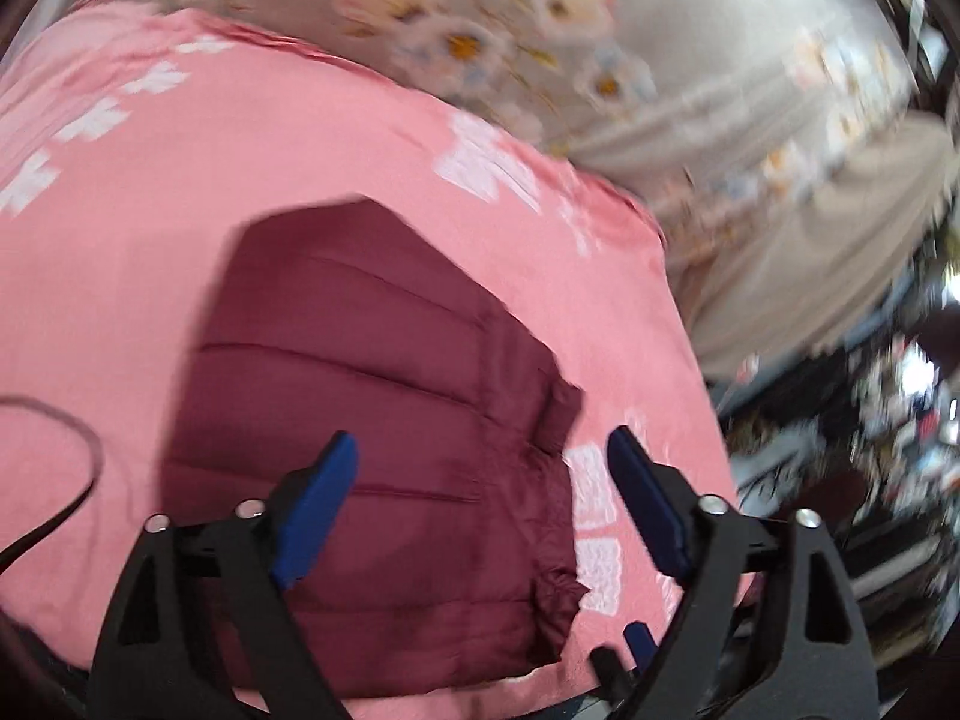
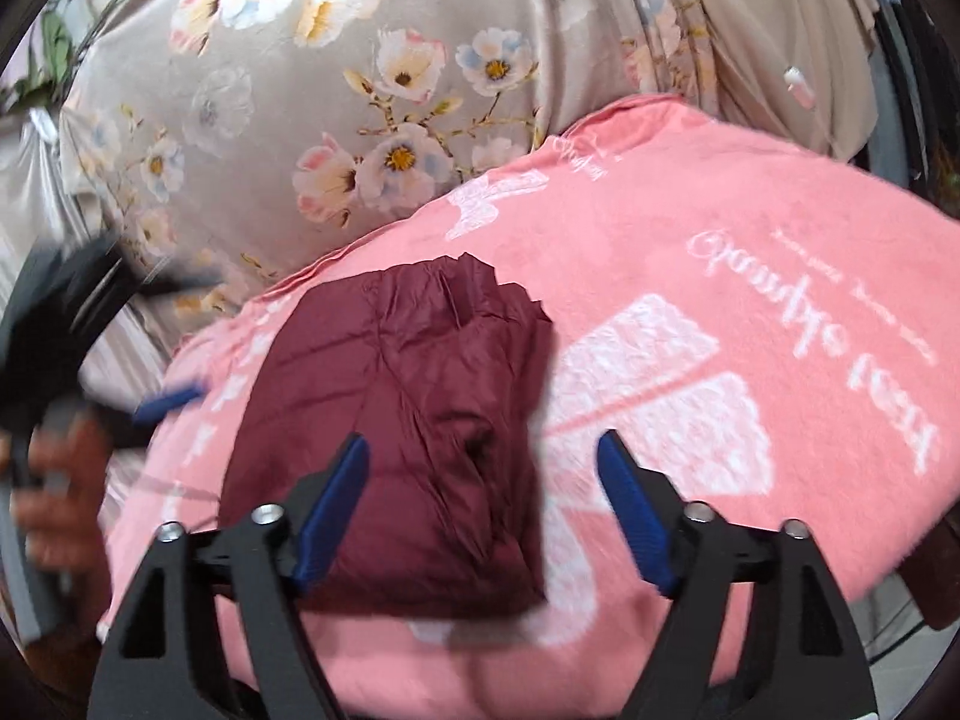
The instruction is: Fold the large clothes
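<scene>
Dark red quilted jacket (image 1: 372, 420) (image 2: 396, 438), folded into a compact bundle, lying flat on a pink blanket (image 1: 150, 252) (image 2: 750, 300).

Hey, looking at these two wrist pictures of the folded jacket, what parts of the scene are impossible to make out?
- Left wrist view: the room at the right edge is smeared by motion blur; nothing there can be identified.
- Left wrist view: the near edge of the maroon jacket is covered by the left gripper.
- Right wrist view: the hand at the left edge is blurred and cut off.
- Right wrist view: white lettering on the pink blanket is too soft to read.
</scene>
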{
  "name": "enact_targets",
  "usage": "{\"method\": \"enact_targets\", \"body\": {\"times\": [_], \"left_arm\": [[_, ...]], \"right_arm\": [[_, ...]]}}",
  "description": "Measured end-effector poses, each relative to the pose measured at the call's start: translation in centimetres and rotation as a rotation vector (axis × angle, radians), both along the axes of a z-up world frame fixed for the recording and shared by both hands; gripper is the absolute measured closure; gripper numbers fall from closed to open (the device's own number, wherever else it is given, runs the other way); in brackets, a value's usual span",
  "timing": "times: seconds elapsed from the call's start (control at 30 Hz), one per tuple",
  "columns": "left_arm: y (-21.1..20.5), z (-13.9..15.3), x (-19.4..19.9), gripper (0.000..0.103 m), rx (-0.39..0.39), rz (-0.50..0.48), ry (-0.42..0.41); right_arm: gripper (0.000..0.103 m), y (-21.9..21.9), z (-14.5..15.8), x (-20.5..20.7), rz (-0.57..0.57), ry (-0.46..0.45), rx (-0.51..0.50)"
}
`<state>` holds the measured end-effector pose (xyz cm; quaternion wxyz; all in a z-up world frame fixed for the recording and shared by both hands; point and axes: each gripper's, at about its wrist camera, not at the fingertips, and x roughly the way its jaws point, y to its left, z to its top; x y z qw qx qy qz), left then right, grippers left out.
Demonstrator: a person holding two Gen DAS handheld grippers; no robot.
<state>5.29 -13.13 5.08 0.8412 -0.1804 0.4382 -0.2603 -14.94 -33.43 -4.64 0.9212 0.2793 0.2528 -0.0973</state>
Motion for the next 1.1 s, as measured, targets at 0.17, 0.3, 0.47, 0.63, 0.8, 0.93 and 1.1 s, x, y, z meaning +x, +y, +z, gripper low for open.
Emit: {"method": "enact_targets", "body": {"times": [0.17, 0.3, 0.47, 0.63, 0.8, 0.93, 1.1], "left_arm": [[6.8, -3.9, 2.5, 0.017, -0.019, 0.115, 0.122], [7.7, -8.9, 3.9, 0.017, -0.043, 0.076, 0.242], [6.9, -12.3, 4.7, 0.011, -0.091, 0.007, 0.303], [6.6, -12.9, 5.0, 0.034, -0.156, -0.082, 0.298], [6.9, -9.3, 3.7, 0.069, -0.183, -0.131, 0.212], [7.0, -2.9, 1.3, 0.072, -0.216, -0.188, 0.073], [8.7, 6.7, -2.9, 0.072, -0.294, -0.233, -0.145]], "right_arm": [[0.024, -0.2, -3.1, 4.0, 0.023, 0.104, 0.064], [0.023, -0.3, -5.5, 5.2, 0.055, 0.135, 0.15], [0.021, 0.0, -6.8, 6.8, 0.09, 0.128, 0.227], [0.071, 1.4, -6.0, 8.0, 0.142, 0.101, 0.236], [0.085, 3.0, -0.2, 6.5, 0.138, -0.019, 0.129], [0.086, 4.1, 6.9, 3.5, 0.144, -0.163, 0.014], [0.086, 6.9, 16.7, -0.5, 0.167, -0.356, -0.167]]}}
